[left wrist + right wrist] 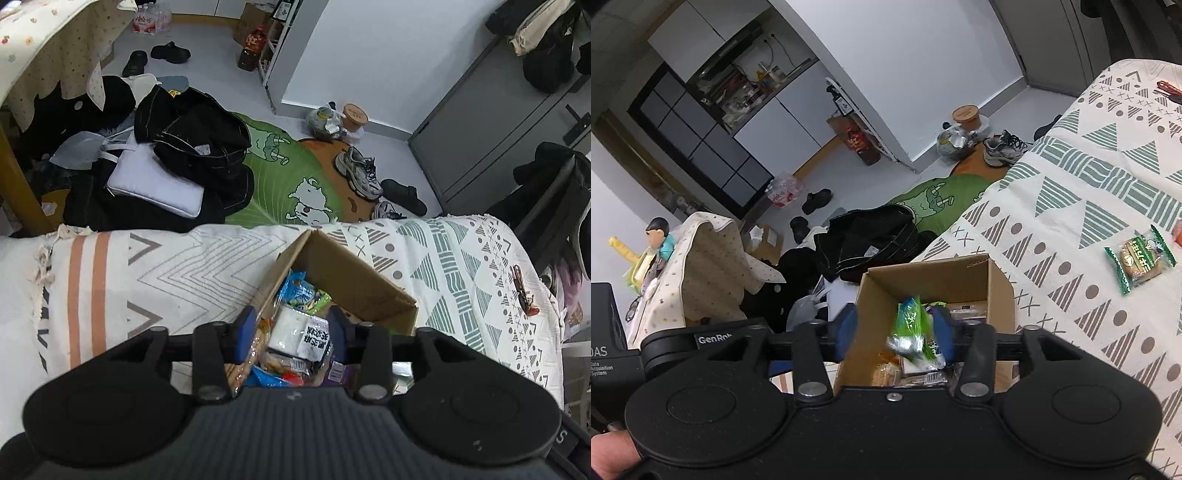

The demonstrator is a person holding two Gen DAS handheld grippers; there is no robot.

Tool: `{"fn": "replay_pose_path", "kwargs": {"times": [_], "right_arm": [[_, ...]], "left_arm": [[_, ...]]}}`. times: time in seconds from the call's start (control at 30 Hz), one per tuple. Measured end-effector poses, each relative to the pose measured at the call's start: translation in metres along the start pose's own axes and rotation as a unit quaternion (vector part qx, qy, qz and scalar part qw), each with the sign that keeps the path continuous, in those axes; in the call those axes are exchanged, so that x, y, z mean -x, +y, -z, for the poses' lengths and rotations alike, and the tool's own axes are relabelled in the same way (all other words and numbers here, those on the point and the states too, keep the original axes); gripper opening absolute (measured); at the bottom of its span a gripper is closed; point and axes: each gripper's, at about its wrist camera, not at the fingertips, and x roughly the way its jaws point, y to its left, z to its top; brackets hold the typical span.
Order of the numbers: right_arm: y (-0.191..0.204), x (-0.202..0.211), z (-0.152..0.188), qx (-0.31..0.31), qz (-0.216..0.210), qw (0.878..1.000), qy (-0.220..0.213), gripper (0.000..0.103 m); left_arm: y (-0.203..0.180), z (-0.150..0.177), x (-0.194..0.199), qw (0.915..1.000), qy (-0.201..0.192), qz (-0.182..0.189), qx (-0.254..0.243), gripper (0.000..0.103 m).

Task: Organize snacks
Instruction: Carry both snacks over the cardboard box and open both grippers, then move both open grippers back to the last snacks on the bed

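Where the patterned cloth (1052, 206) spreads out, an open cardboard box (960, 277) of snacks sits just ahead of both claws. Between the left gripper's (291, 332) parted fingers lies a white packet (299, 332) with black Chinese lettering. A blurred green packet (912, 328) lies between the right gripper's (897, 332) spread fingers; grip uncertain. "GenRob" marks its frame. Far right lies a green-wrapped cake (1139, 260).
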Motion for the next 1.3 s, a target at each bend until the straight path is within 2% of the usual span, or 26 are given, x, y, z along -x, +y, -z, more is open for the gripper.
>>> {"fn": "replay_pose_path", "kwargs": {"times": [0.2,0.27,0.43,0.6,0.77,0.93,1.03,1.3], "right_arm": [[-0.001,0.012,0.001,0.001,0.028,1.000,-0.004,0.057],[-0.005,0.018,0.002,0.001,0.041,0.999,-0.006,0.062],[-0.016,0.040,0.003,0.002,0.090,0.995,-0.032,0.081],[-0.036,0.061,0.002,-0.010,0.109,0.993,-0.042,0.083],[-0.054,0.079,0.003,-0.022,0.120,0.991,-0.057,0.088],[-0.071,0.096,0.006,-0.034,0.130,0.988,-0.072,0.098],[-0.083,0.105,0.007,-0.041,0.135,0.987,-0.074,0.101],[-0.126,0.133,0.010,-0.061,0.146,0.983,-0.090,0.102]], "left_arm": [[-0.005,0.000,0.007,1.0000,-0.009,-0.003,-0.001,0.072],[-0.008,0.002,0.009,0.9999,-0.011,-0.001,-0.003,0.074],[-0.018,0.010,0.012,0.9999,-0.010,-0.003,-0.012,0.076],[-0.035,0.020,0.016,0.9994,-0.014,-0.013,-0.028,0.083],[-0.055,0.032,0.021,0.9986,-0.013,-0.005,-0.050,0.084],[-0.077,0.044,0.025,0.9974,-0.016,-0.002,-0.070,0.085],[-0.091,0.051,0.025,0.9964,-0.020,0.001,-0.082,0.085],[-0.134,0.074,0.016,0.9937,-0.018,0.006,-0.110,0.088]]}}
